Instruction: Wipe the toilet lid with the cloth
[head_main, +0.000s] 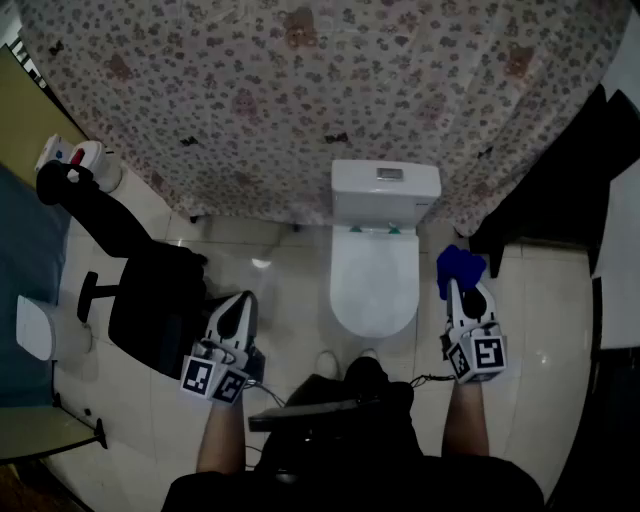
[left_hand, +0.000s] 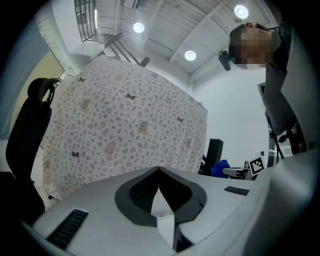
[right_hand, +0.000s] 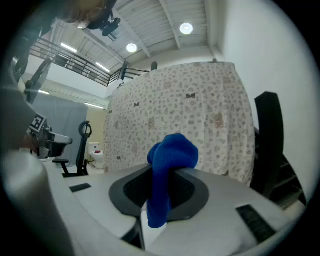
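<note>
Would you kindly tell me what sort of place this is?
Likely a mock bathroom staged in a larger hall: a white toilet on a tiled floor, a floral curtain as backdrop, and a high ceiling with spotlights.

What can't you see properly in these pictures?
Lid: only in head view, too small there to show dirt; both gripper views face the curtain instead.
Cloth: bunched in the shut right tongs, so its full shape is hidden in every view.
What's behind the curtain: covered in every view.
</note>
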